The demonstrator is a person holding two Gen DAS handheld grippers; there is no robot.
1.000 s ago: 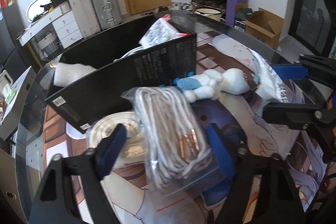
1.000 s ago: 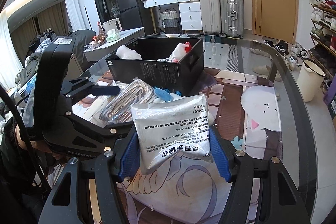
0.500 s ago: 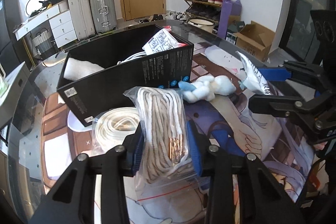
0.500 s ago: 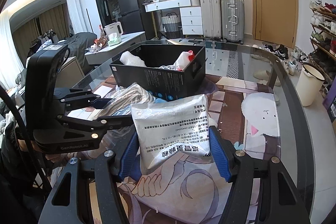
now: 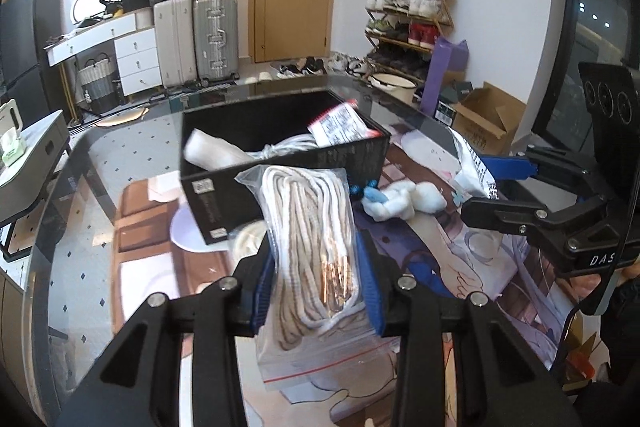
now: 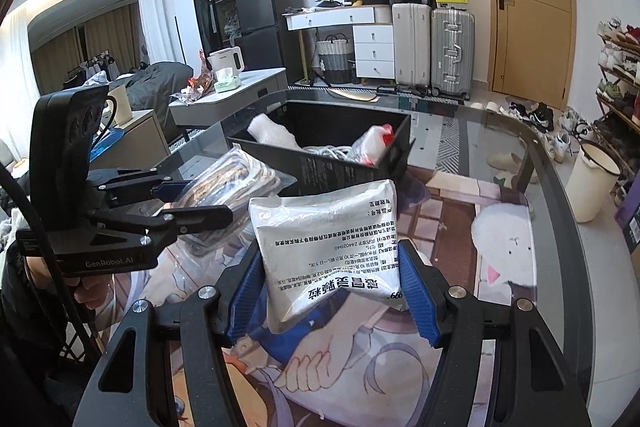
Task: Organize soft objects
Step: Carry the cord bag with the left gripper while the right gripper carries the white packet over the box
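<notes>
My left gripper point(image 5: 316, 279) is shut on a clear zip bag of beige rope point(image 5: 312, 227) and holds it above the table, in front of the black box point(image 5: 280, 163). The rope bag also shows in the right wrist view point(image 6: 236, 187). My right gripper point(image 6: 332, 291) is shut on a silver printed pouch point(image 6: 328, 247), held above the mat; the pouch also shows in the left wrist view point(image 5: 476, 167). The black box point(image 6: 340, 167) holds a white padded roll point(image 5: 212, 151), white cord and a red-and-white packet point(image 5: 340, 125).
A white-and-blue plush toy point(image 5: 400, 203) lies on the printed mat point(image 5: 460, 267) beside the box. Another coil of white rope point(image 5: 248, 243) lies below the left gripper. The glass table's edge point(image 6: 560, 187) curves at the right. Suitcases and a shoe rack stand behind.
My left gripper closed on the rope bag and lifted it off the table. My right gripper rose a little with the pouch still held.
</notes>
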